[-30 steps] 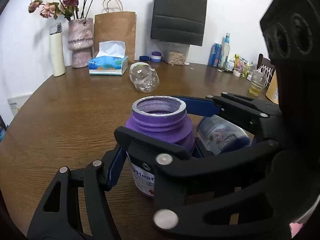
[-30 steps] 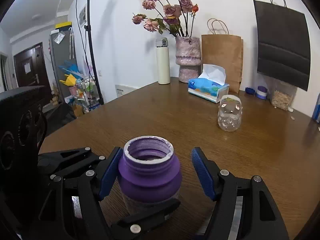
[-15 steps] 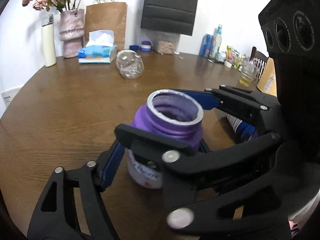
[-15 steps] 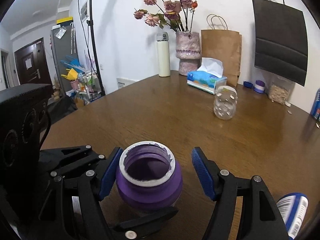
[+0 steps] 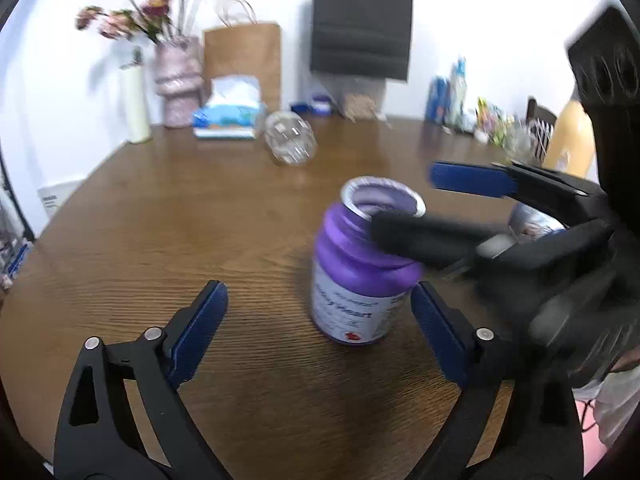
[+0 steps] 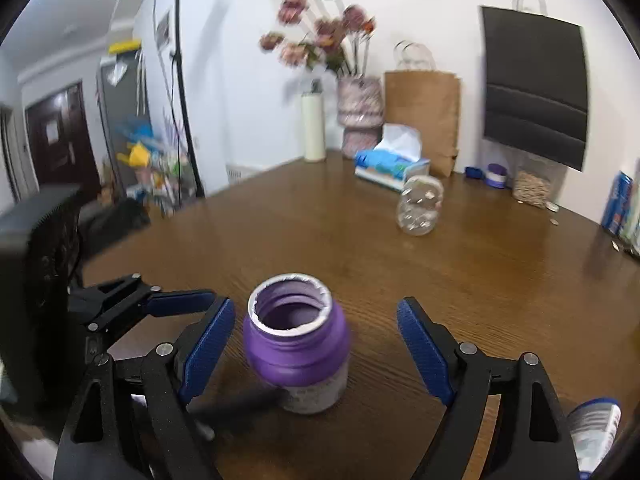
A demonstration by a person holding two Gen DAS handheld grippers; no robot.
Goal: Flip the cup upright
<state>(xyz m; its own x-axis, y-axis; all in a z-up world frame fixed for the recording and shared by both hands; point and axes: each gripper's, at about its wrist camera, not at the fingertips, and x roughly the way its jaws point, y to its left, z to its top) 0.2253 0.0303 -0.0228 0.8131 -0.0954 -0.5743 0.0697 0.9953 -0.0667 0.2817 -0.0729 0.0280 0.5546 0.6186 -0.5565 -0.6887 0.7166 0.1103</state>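
Note:
A purple jar-like cup [image 5: 362,264] with a white label stands upright on the wooden table [image 5: 160,240], mouth up. It also shows in the right wrist view [image 6: 296,340]. My left gripper [image 5: 320,316] is open, its blue pads wide apart with the cup between them, nearer the right pad. My right gripper [image 6: 316,344] is open around the cup, and its fingers [image 5: 472,180] reach in from the right in the left wrist view. Neither gripper holds the cup.
A clear plastic jar [image 6: 420,206] lies on its side farther back. A tissue box [image 6: 394,164], vase of flowers [image 6: 358,116], white bottle [image 6: 314,126] and paper bags line the far edge. A blue-and-white can [image 6: 592,424] lies at the right.
My left gripper has opened and pulled back from the cup. The cup now stands free on the table. The right gripper stays open around it.

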